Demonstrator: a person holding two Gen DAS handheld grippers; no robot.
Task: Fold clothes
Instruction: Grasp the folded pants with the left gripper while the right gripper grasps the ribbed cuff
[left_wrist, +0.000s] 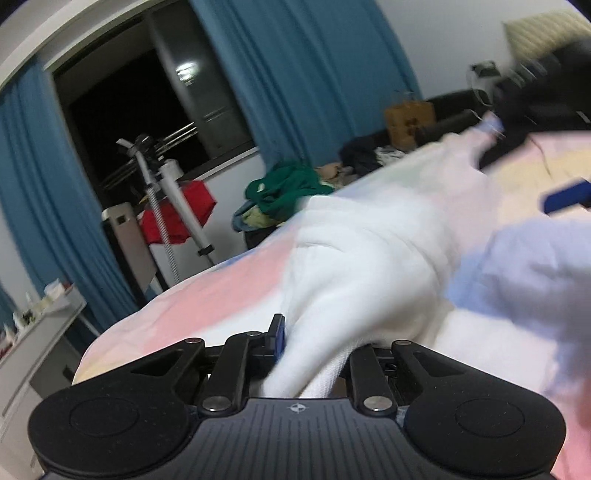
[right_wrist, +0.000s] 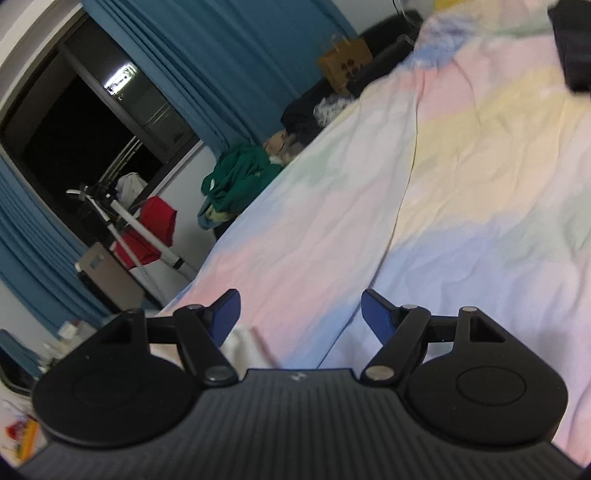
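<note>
We have our left tool (left_wrist: 314, 354) closed on a bunched fold of the white garment (left_wrist: 373, 254), and the cloth is drawn up out of the tool and stretches away across the bed (left_wrist: 207, 295), whose cover is printed in soft pink, yellow, blue and green patches. Only one blue finger pad (left_wrist: 277, 334) of this tool shows beside the cloth; the other is hidden under the fabric. The far end of the garment is blurred, near a dark shape at the upper right of the left wrist view (too smeared for us to say what it is).

Our right tool (right_wrist: 301, 314) is wide open with nothing between its blue fingers (right_wrist: 376, 314), and it hangs over the pastel bed cover (right_wrist: 461, 184). A small piece of white cloth (right_wrist: 240, 343) shows just beside its left finger.

Past the bed's edge we see a green heap of clothes (left_wrist: 291, 188), a red garment (left_wrist: 177, 218) on a drying stand, blue curtains (left_wrist: 306, 74) and a dark window (left_wrist: 118, 122).
</note>
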